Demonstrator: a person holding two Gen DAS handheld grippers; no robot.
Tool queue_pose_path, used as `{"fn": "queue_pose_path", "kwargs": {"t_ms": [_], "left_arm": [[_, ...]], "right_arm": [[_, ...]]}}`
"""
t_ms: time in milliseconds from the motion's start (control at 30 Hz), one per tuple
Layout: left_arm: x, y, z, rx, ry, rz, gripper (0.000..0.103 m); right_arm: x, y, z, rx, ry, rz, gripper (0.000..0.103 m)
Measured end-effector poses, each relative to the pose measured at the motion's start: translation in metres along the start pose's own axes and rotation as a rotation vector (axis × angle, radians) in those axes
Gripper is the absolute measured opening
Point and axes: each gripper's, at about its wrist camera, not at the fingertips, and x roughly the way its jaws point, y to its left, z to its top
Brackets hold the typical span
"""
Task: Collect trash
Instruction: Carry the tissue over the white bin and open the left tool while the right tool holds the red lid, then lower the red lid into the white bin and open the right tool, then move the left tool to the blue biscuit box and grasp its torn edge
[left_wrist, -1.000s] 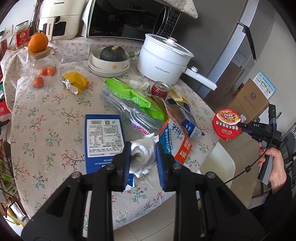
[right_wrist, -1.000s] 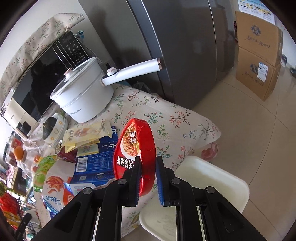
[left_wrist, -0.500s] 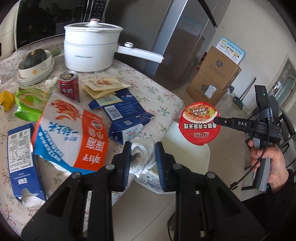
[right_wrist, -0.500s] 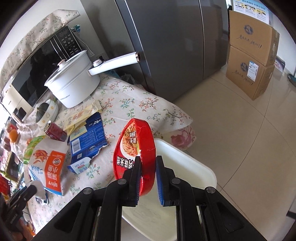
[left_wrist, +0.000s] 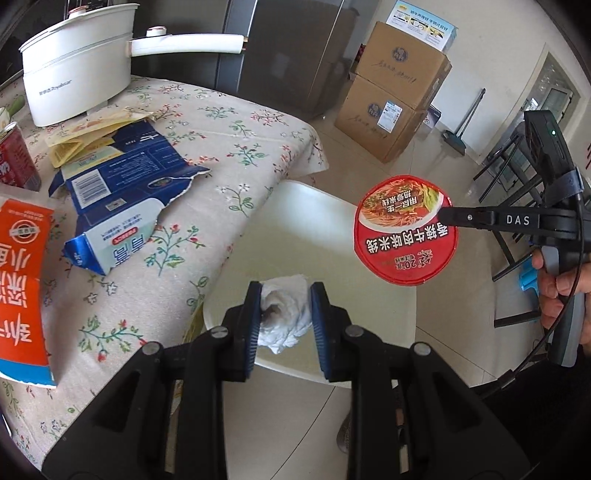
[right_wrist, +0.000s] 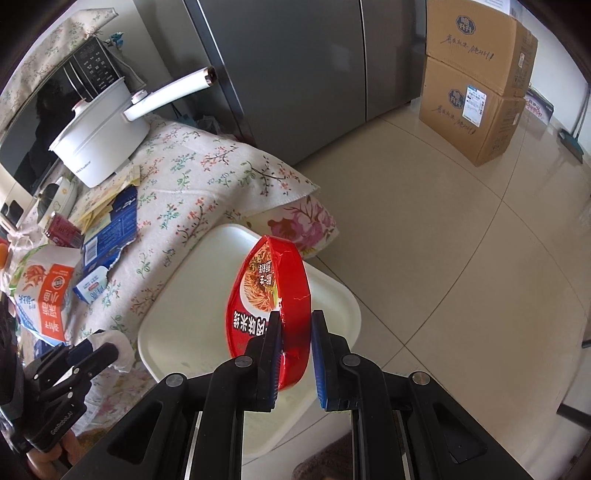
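My left gripper is shut on a crumpled white tissue, held over a white bin that stands on the floor beside the table. My right gripper is shut on the rim of a red instant-noodle cup, tilted on its side above the same bin. In the left wrist view the noodle cup hangs at the right, pinched by the right gripper. The right wrist view shows the left gripper with the tissue at the lower left.
Torn blue cartons, an orange-and-white bag, a red can and a white pot lie on the floral-clothed table. Stacked cardboard boxes and a grey fridge stand behind. A tiled floor spreads to the right.
Both grippers have swung away from the tabletop and down toward the white bin, each keeping its load. The left one has also rolled.
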Motion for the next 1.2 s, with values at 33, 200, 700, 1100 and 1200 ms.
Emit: {"fn": "queue_pose_path", "kwargs": {"t_ms": [33,200,700,1100,1200], "left_arm": [[0.005,-0.003,-0.001,0.012,0.002,0.004,0.028],[0.024,-0.007,-0.003,0.045,0.001,0.022,0.029],[0.011,-0.015,-0.004,0.103,-0.036,0.121,0.08],[-0.006,-0.009,-0.005,0.086,-0.042,0.207,0.1],[-0.018,-0.004,-0.005,0.076,-0.057,0.227,0.102]], "right_arm": [[0.001,-0.002,-0.001,0.001,0.004,-0.003,0.016],[0.003,-0.006,-0.003,-0.001,0.013,-0.014,0.016],[0.011,0.0,-0.009,-0.035,0.037,-0.052,0.016],[0.0,0.004,-0.003,-0.01,0.002,-0.057,0.065],[-0.009,0.011,-0.001,-0.03,-0.027,-0.061,0.066]]}}
